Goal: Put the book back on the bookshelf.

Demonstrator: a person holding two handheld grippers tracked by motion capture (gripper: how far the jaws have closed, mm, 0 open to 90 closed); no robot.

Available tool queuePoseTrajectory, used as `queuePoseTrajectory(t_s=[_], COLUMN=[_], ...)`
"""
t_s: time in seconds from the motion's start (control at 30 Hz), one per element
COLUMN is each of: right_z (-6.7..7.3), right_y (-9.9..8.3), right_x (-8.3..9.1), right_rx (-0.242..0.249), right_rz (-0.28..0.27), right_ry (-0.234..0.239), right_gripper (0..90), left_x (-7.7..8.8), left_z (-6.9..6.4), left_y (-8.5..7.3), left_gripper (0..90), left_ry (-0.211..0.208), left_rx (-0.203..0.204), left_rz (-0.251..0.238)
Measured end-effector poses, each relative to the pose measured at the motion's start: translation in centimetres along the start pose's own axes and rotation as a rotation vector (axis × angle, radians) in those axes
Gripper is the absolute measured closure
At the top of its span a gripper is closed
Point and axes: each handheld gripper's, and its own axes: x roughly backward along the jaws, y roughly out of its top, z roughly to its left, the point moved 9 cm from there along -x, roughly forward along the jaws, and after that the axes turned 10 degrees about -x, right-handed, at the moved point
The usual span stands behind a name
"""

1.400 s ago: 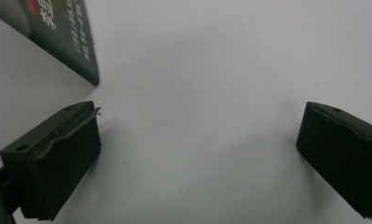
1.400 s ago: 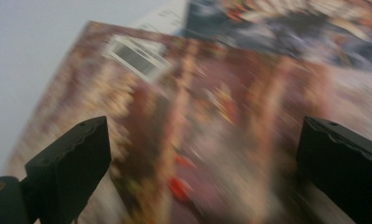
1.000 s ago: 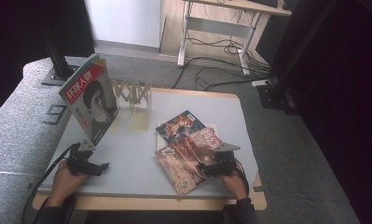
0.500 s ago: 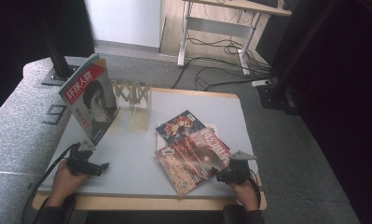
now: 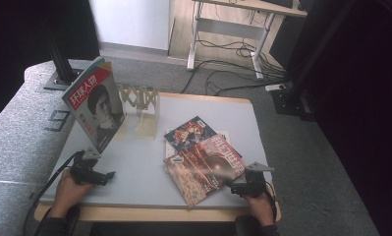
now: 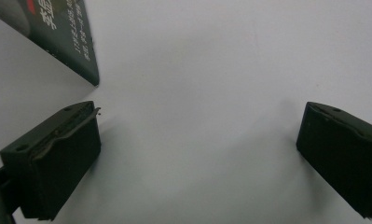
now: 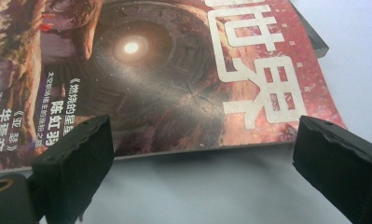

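Magazine (image 5: 206,169): red cover lay flat at the table's (image 5: 139,167) near right edge, over a second magazine (image 5: 189,132).
Right gripper (image 5: 238,188): released, jaws wide, just short of its near edge.
Left gripper (image 5: 104,175): gaping over bare table, beside the standing magazine (image 5: 96,109).
Risk: thin edge could slide away, jaws scraping tabletop.
Change: right gripper had backed off the cover.

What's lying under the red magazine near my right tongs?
The red magazine overlaps a second magazine, whose illustrated cover pokes out at the far side. A pale edge shows beyond that; what it belongs to is covered. The right tongs hold nothing.
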Motion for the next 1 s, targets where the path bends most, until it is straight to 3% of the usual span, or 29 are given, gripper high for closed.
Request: queuePoseTrajectory(t_s=[0.3,0.47,0.63,1.0], right_z=[-0.2,-0.2,-0.1,0.0], right_y=[0.2,0.1,-1.0,-1.5], right_x=[-1.3,-0.8,-0.4,-0.3], right_rx=[-0.025,-0.03,-0.029,-0.071], right_rz=[0.008,-0.002,0.033,0.049], right_ry=[0.032,0.019,0.027,0.073], right_gripper=[3.8,3.0,0.0,3.4], left_x=[0.0,0.0,0.0,0.0], left_z=[0.0,0.0,0.0,0.0], left_y=[0.0,0.0,0.0,0.0], left_gripper=[0.0,0.0,0.0,0.0], left_ry=[0.0,0.0,0.0,0.0], left_rx=[0.0,0.0,0.0,0.0], left_rz=[0.0,0.0,0.0,0.0])
